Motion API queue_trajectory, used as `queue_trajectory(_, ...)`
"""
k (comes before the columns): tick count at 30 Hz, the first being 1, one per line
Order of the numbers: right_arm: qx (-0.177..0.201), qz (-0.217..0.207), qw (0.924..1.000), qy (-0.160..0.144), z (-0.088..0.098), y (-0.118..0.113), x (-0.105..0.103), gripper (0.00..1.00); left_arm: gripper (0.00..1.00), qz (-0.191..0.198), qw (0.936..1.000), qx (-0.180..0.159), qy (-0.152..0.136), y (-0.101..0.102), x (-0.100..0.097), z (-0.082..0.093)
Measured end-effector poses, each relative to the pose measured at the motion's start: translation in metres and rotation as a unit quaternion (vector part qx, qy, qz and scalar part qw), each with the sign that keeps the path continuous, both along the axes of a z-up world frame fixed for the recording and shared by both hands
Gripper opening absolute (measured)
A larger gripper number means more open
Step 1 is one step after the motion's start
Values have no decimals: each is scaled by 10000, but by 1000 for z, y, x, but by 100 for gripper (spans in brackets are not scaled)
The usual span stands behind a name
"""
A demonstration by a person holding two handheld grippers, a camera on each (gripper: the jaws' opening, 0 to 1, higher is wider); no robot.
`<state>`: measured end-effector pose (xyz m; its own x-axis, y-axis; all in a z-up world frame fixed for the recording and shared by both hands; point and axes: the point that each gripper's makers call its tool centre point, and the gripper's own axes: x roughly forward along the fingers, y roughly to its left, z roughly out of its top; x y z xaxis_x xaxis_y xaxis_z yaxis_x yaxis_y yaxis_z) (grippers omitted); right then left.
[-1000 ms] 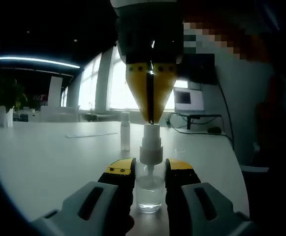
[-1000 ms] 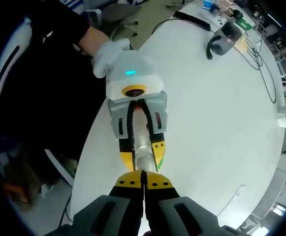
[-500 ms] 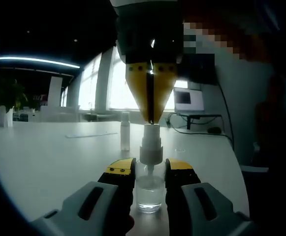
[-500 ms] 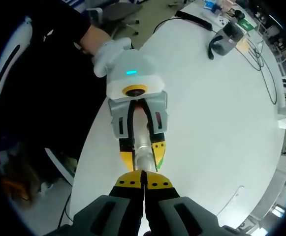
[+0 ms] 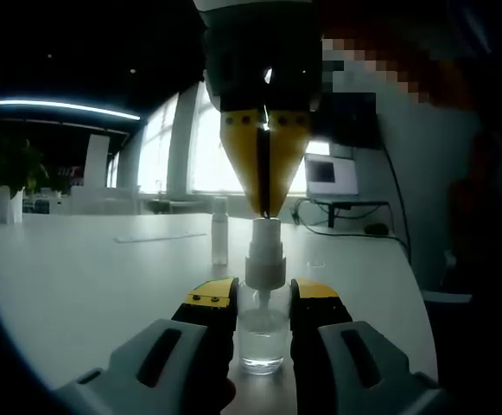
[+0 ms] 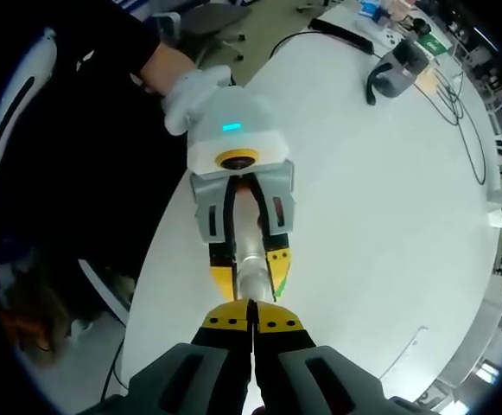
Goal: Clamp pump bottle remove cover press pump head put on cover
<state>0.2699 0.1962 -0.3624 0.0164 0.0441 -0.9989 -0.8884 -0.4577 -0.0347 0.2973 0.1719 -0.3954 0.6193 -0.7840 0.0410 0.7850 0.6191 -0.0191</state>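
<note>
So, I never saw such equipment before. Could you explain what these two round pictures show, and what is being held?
A person holds a hand tool with two jaws in each hand; a camera rides on each tool. In the left gripper view, the left gripper clamps a small clear pump bottle standing on a white table, while the right gripper comes down with its jaws closed onto the pump head. A second small bottle stands farther back. The right gripper view looks down on the same scene: the white table and a person's gloved hand.
</note>
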Motion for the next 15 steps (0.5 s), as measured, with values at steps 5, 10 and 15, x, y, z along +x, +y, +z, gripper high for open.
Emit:
queue_trajectory(5,-24,16,10000,-18,0,0,0,0,15,0,10000,1,-2,0,0,0)
queue_trajectory(10,-42,15,10000,-26,0,0,1,0,15,-4,10000,-2,1,-1,-2,0)
queue_trajectory(15,-35,-41,10000,-9,0,1,3,0,15,-4,10000,-4,5,0,1,0)
